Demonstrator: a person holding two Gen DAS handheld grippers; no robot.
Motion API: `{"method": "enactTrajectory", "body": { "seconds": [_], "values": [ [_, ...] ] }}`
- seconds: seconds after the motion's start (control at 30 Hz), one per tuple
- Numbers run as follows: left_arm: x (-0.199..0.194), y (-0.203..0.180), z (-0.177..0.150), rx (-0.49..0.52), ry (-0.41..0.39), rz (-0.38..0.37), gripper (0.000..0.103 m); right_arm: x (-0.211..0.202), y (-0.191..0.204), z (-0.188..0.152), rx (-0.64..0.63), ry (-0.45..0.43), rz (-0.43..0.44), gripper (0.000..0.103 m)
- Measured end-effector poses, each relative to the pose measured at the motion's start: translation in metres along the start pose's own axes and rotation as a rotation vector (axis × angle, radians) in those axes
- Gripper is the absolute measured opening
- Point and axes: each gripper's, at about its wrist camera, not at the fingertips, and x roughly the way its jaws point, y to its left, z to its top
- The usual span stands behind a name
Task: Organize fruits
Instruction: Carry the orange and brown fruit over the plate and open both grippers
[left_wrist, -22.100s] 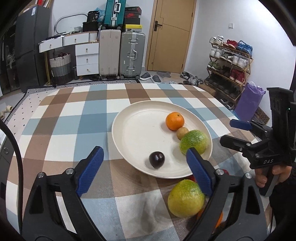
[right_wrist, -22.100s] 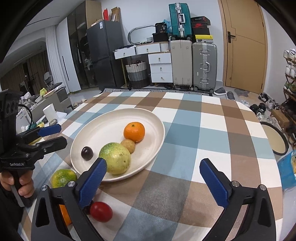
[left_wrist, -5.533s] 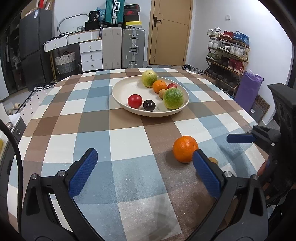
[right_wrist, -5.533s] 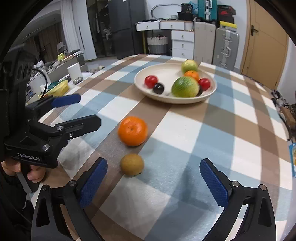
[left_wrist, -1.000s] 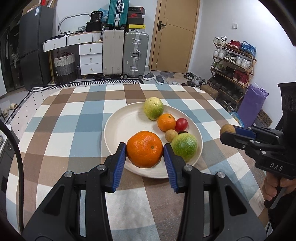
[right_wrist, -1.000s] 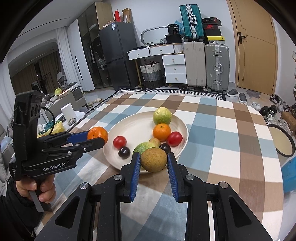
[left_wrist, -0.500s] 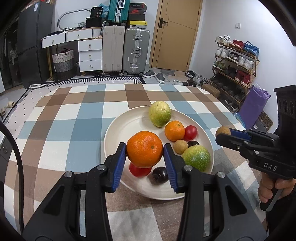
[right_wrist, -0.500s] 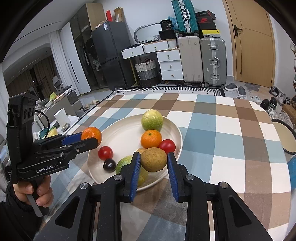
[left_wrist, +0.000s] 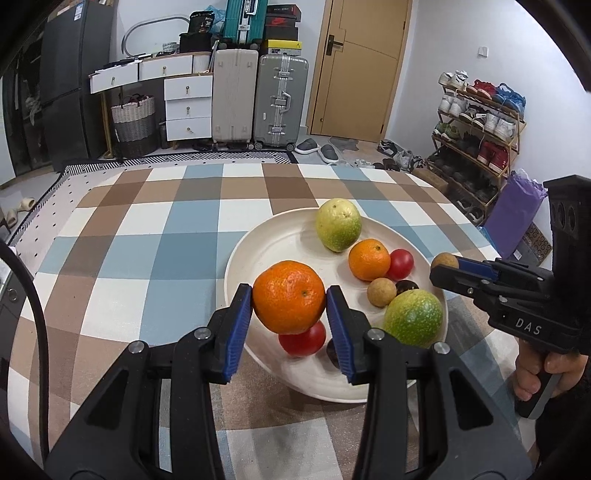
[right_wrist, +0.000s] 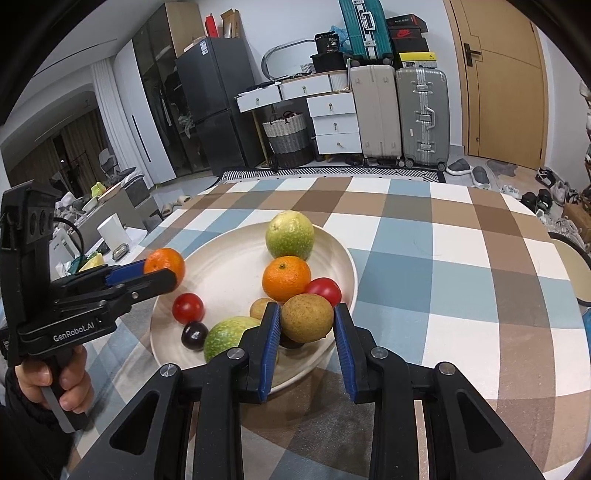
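Observation:
A cream plate (left_wrist: 273, 243) (right_wrist: 221, 269) sits on the checked tablecloth and holds several fruits: a green guava (left_wrist: 338, 229), a small orange (left_wrist: 369, 259), a red tomato (left_wrist: 400, 264), a brown kiwi-like fruit (left_wrist: 381, 292) and a green citrus (left_wrist: 413, 322). My left gripper (left_wrist: 289, 306) is shut on a large orange (left_wrist: 289, 296) above the plate's near left rim, over another tomato (left_wrist: 303, 341). My right gripper (right_wrist: 306, 325) is shut on a brown round fruit (right_wrist: 307, 317) above the plate's near right part.
The checked tablecloth (left_wrist: 155, 236) stretches to the left and far side of the plate. Beyond the table stand suitcases (left_wrist: 282, 101), white drawers (left_wrist: 186, 107), a shoe rack (left_wrist: 476, 136) and a door. A person's hand (right_wrist: 55, 380) holds the left gripper's handle.
Both grippers have moved forward and a little lower over the plate with their fruits still held. The plate and its fruits look nearer.

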Motion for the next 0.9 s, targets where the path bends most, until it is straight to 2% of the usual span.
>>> {"method": "enactTrajectory", "body": {
  "seconds": [0.2,0.27,0.33,0.43,0.47,0.53,0.8,0.9],
  "values": [
    [0.003,0.0,-0.004,0.01,0.009,0.011,0.038,0.006,0.001,-0.002,-0.015,0.023,-0.008,0.032],
    [0.004,0.001,-0.004,0.007,0.009,0.009,0.038,0.007,0.0,-0.003,-0.01,0.023,-0.006,0.041],
    [0.005,0.001,-0.004,0.006,0.008,0.013,0.038,0.005,-0.002,-0.003,-0.003,0.008,-0.041,0.048],
    [0.006,0.0,-0.005,0.006,0.002,0.021,0.038,-0.003,-0.005,-0.003,-0.003,-0.033,-0.091,0.054],
    [0.007,0.0,-0.005,0.007,0.003,0.019,0.038,-0.005,-0.006,-0.003,-0.005,-0.04,-0.107,0.059],
    [0.005,0.0,-0.006,0.011,-0.003,0.014,0.038,-0.007,-0.01,-0.003,0.006,-0.046,-0.103,0.064],
    [0.001,-0.008,-0.007,0.042,-0.027,0.016,0.039,-0.009,-0.009,-0.004,0.02,-0.046,-0.077,0.073],
    [0.002,-0.009,-0.008,0.042,-0.013,0.01,0.044,-0.011,-0.006,-0.005,0.008,-0.052,-0.072,0.076]
  ]
}}
